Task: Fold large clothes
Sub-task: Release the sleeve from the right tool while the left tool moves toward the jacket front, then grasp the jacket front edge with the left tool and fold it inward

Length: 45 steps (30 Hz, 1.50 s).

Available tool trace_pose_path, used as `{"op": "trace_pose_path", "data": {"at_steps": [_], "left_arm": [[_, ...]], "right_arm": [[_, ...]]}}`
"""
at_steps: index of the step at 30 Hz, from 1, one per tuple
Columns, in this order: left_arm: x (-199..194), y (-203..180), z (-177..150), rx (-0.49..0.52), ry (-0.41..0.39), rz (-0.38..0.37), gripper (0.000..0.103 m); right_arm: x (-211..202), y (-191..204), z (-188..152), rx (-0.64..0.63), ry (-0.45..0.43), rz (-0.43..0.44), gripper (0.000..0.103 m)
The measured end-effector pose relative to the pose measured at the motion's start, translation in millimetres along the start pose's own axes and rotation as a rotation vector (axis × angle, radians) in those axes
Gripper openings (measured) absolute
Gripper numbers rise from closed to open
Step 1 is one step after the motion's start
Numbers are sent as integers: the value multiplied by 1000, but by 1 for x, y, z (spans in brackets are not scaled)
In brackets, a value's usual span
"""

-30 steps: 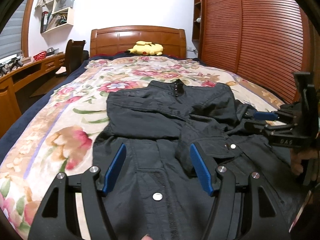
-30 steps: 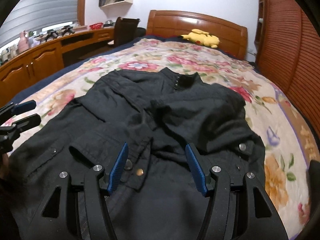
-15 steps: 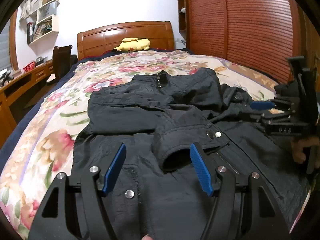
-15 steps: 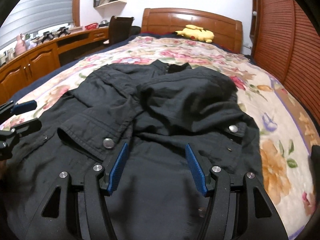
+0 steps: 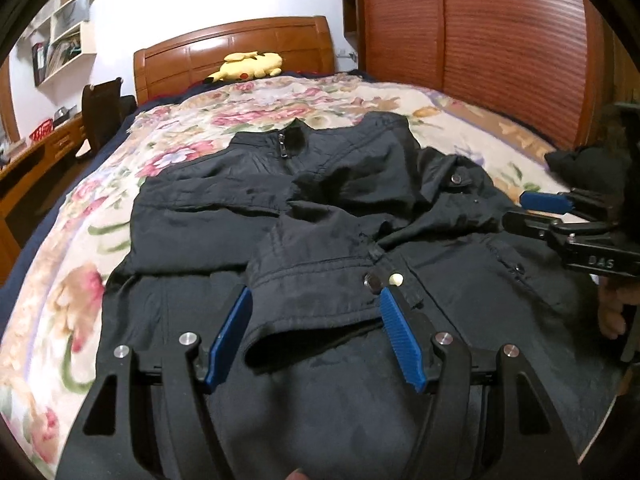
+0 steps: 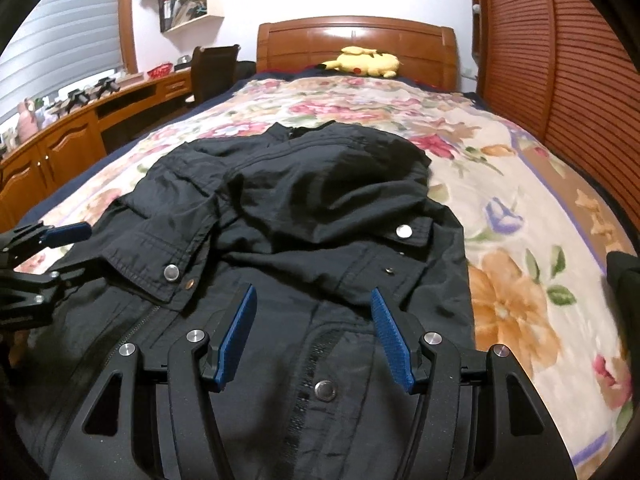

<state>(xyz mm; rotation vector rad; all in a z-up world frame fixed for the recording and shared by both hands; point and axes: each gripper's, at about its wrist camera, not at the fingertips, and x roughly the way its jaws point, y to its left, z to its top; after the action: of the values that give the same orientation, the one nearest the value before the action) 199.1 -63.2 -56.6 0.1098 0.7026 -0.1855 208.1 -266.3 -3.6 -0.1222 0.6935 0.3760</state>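
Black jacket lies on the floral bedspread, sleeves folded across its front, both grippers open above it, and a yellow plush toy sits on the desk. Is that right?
Not quite: the yellow plush toy lies at the headboard on the bed, not the desk, as the right wrist view shows. The rest stands.

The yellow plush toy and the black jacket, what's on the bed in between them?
Only bare flowered bedspread lies between the plush toy and the jacket; the right wrist view shows it best.
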Motion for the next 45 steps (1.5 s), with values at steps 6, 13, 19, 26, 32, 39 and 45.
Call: {"op": "trace_pose_path", "data": {"at_steps": [6,13,19,26,32,39,45], "left_arm": [[21,-21,14,45,58,12,66],[53,-39,16,95,148,34,66],[69,-38,12,98,194,38,66],[73,-33,10,101,213,13,55],[67,-23,7,118,227,13,22],[36,3,15,114,156,90,9],[-2,61,32,15,67,155,8]], "right_arm": [[-1,-6,-2,12,4,14,61],[-1,-9,-7,14,11,29,61],[-2,-15,-9,33,15,40,61],[-4,-17,-10,38,14,45,61],[-4,-16,-10,37,13,45,61],[-4,-15,-10,35,13,44,61],[-4,-12,-11,29,21,42,61]]}}
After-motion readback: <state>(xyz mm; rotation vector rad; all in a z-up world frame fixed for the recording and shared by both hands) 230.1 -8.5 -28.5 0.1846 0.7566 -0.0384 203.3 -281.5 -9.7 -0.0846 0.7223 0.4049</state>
